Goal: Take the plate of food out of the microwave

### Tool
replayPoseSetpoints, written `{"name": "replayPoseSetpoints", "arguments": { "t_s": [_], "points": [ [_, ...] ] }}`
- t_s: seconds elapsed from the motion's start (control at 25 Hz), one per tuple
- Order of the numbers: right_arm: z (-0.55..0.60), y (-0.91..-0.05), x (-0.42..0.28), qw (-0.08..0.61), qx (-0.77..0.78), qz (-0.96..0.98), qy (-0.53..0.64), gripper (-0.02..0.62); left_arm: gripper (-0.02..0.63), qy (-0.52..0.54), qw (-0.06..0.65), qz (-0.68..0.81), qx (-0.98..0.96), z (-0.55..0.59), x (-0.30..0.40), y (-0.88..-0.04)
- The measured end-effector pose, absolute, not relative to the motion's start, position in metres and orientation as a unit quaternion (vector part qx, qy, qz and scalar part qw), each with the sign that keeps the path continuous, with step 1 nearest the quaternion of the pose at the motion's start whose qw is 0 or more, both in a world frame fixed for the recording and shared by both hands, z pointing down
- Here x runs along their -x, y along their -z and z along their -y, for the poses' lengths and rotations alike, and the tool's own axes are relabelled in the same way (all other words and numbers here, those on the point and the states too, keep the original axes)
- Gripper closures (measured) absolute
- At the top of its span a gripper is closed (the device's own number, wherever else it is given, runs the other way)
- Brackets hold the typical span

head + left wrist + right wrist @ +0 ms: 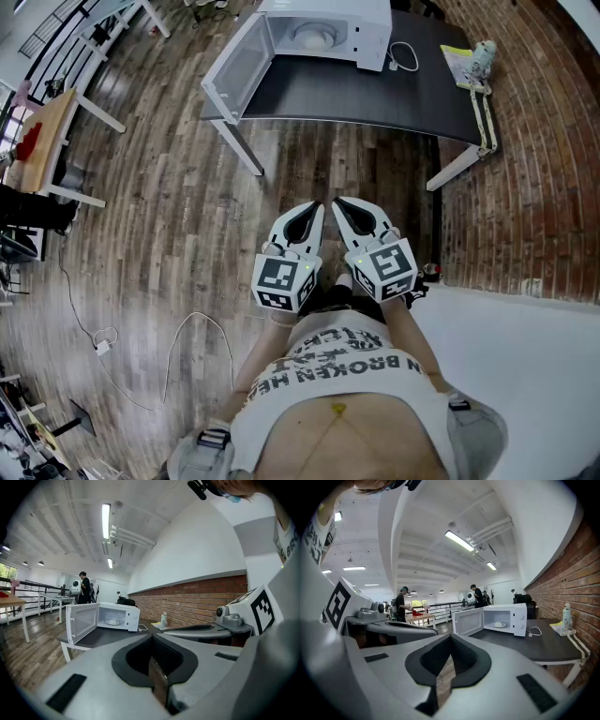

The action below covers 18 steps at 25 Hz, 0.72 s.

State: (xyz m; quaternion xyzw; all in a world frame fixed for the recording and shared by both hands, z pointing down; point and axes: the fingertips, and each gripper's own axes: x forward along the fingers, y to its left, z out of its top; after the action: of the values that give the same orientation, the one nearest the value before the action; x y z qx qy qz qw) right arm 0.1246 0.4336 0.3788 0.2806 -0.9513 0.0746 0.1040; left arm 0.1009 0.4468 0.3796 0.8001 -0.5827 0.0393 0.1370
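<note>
A white microwave (323, 28) stands on a dark table (375, 94), its door (234, 66) swung open to the left. Inside sits a pale plate of food (314, 37), which also shows as the plate (112, 621) in the left gripper view and the plate (499, 624) in the right gripper view. My left gripper (316, 206) and right gripper (338, 202) hang side by side in front of my body, well short of the table. Both are shut with nothing between the jaws: the left gripper (151, 636) and the right gripper (450, 636) each have their tips together.
A white cable (405, 56) lies on the table beside the microwave, and a small bottle (482, 54) on yellow paper stands at the table's right end. A brick wall (534, 141) runs along the right. A wooden table (42, 141) stands at far left. People (402, 605) stand in the background.
</note>
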Motion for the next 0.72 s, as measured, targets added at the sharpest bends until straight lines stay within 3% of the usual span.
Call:
{"name": "replayPoseSetpoints", "arguments": {
  "t_s": [0.72],
  "points": [
    [-0.43, -0.388, -0.155, 0.101, -0.267, 0.957, -0.053, 0.586, 0.6, -0.036, 0.14, 0.587, -0.796, -0.446, -0.138, -0.391]
  ]
}}
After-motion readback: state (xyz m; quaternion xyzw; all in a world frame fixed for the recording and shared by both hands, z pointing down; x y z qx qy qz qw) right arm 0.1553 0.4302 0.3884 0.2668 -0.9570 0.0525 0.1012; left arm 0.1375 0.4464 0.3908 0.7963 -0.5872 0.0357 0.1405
